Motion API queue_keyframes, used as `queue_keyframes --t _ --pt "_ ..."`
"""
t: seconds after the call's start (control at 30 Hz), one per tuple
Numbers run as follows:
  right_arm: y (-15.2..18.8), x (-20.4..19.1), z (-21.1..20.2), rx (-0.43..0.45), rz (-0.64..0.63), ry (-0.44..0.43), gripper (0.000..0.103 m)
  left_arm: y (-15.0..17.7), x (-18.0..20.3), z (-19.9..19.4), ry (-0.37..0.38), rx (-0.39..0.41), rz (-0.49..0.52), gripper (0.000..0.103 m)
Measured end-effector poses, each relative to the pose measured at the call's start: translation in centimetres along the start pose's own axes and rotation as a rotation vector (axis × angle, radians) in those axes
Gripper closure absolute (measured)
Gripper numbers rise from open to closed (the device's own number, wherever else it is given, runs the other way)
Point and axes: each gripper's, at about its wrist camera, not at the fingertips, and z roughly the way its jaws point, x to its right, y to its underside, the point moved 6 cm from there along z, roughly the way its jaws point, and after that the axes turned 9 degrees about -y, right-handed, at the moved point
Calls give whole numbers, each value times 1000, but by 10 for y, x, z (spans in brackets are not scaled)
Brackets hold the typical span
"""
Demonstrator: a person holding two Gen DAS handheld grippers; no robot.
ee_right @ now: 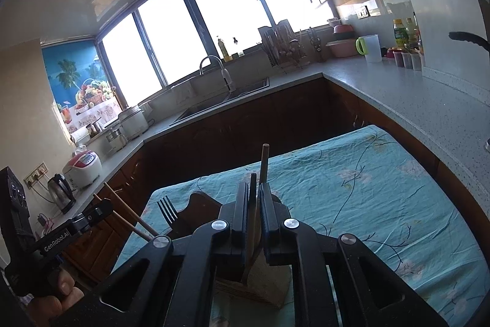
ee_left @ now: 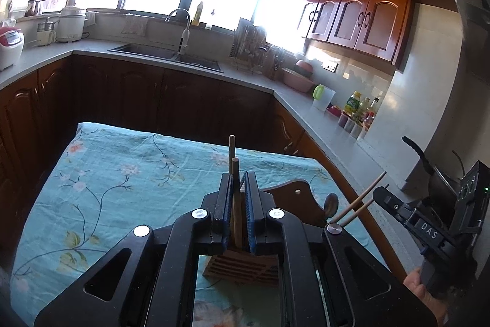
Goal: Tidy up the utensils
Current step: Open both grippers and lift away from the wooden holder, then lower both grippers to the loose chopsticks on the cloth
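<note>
My left gripper [ee_left: 238,178] is shut on a pair of wooden chopsticks [ee_left: 234,167] that stand upright, their lower ends over a slatted wooden utensil holder [ee_left: 242,267] on the floral tablecloth. My right gripper [ee_right: 254,189] is shut on another pair of wooden chopsticks [ee_right: 264,163], upright over the same holder [ee_right: 263,284]. Each gripper appears in the other's view: the right one [ee_left: 379,193] at the far right, the left one [ee_right: 104,209] at the far left. A dark fork [ee_right: 167,209] and a spoon [ee_left: 331,202] stand by a dark wooden board [ee_left: 294,195].
The table wears a turquoise floral cloth [ee_left: 122,173]. Kitchen counters [ee_left: 245,75] wrap around beyond it, with a sink [ee_left: 165,52], a dish rack [ee_left: 248,46], a rice cooker [ee_left: 9,43], bottles [ee_left: 356,106] and a pan handle [ee_left: 416,149] at the right.
</note>
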Motion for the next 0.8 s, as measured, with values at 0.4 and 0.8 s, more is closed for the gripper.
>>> queue_keyframes --t 0.4,0.8 --pt "-4 3 -58 144 29 -27 5 11 -21 -50 -46 69 -33 24" --pt "60 17 -96 64 44 24 4 81 -56 -74 -124 -30 -72 22"
